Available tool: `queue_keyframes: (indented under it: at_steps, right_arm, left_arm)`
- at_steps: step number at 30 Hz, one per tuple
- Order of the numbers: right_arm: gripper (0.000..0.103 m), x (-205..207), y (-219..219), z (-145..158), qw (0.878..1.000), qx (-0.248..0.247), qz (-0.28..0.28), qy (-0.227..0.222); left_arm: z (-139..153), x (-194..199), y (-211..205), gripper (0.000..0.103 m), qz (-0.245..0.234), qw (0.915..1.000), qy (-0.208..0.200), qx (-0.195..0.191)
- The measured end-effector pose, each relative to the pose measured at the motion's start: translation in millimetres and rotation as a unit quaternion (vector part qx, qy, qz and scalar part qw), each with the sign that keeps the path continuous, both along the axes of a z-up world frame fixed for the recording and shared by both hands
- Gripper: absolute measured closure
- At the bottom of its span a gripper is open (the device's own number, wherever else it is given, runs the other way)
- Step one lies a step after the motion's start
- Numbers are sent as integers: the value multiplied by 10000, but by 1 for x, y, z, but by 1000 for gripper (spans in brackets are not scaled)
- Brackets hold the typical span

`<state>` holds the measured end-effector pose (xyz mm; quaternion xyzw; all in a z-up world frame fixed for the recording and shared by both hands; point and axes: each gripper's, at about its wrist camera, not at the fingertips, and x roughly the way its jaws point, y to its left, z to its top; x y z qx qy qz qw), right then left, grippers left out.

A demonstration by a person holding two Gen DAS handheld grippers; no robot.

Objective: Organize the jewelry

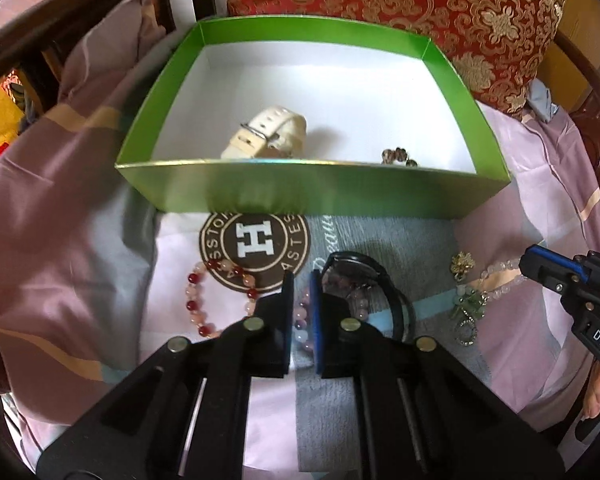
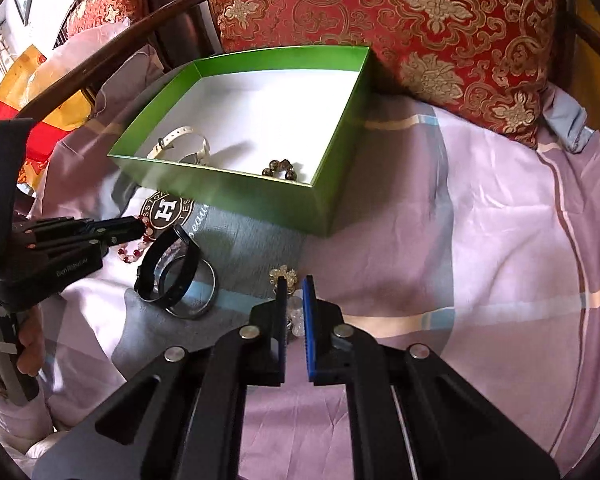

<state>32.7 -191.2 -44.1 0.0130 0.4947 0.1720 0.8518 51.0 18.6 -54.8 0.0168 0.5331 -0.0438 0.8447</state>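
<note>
A green box (image 1: 316, 192) with a white floor holds a cream watch (image 1: 268, 134) and a brown bead bracelet (image 1: 400, 156); the box also shows in the right wrist view (image 2: 236, 188). In front of it on the cloth lie a red and pink bead bracelet (image 1: 204, 300), a black watch (image 1: 364, 276) and a pale pink bracelet with a gold charm (image 1: 484, 276). My left gripper (image 1: 302, 280) is nearly shut around a pink and purple bead bracelet (image 1: 304, 320). My right gripper (image 2: 294, 284) is nearly shut around the pale bracelet (image 2: 296, 312).
A red and gold brocade cushion (image 2: 380, 20) stands behind the box. Dark wooden chair rails (image 1: 60, 12) curve at the left. A pink and grey sheet (image 2: 460, 240) with a brown round logo (image 1: 256, 240) covers the seat. A silver bangle (image 2: 196, 300) lies by the black watch.
</note>
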Motion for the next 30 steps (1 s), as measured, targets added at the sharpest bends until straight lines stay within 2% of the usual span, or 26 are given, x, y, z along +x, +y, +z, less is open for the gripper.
queue_keyframes:
  at_steps: [6, 10, 13, 14, 15, 17, 22, 25, 27, 30]
  right_arm:
    - [96, 1, 2, -7, 9999, -34, 7, 120]
    - [96, 2, 5, -11, 9998, -59, 34, 176]
    - [96, 3, 5, -13, 9998, -66, 34, 203]
    - [96, 3, 5, -13, 9998, -65, 33, 210]
    - [96, 3, 5, -13, 9998, -64, 36, 211]
    - [96, 3, 5, -12, 9997, -65, 49, 215]
    - [96, 3, 5, -13, 9997, -67, 61, 227]
    - [96, 4, 5, -14, 9997, -71, 70, 240]
    - [96, 4, 5, -14, 9997, -75, 68, 241]
    - [96, 4, 5, -14, 9996, -70, 76, 245]
  left_arm:
    - [-16, 4, 4, 94, 28, 9998, 212, -14]
    - [-28, 6, -3, 83, -2, 9995, 307, 99]
    - [-34, 8, -4, 81, -9, 9993, 324, 161]
    - [-35, 8, -3, 74, 1, 9992, 337, 195]
    - [-35, 9, -3, 61, 29, 9992, 333, 228]
    - [-31, 7, 0, 52, 86, 9995, 247, 153]
    - [-15, 2, 4, 52, 64, 9999, 49, -74]
    - [-8, -1, 2, 57, -63, 9996, -20, -277]
    - [-11, 0, -4, 68, -166, 9991, 92, -386]
    - [-29, 4, -16, 79, -280, 9979, 427, -407]
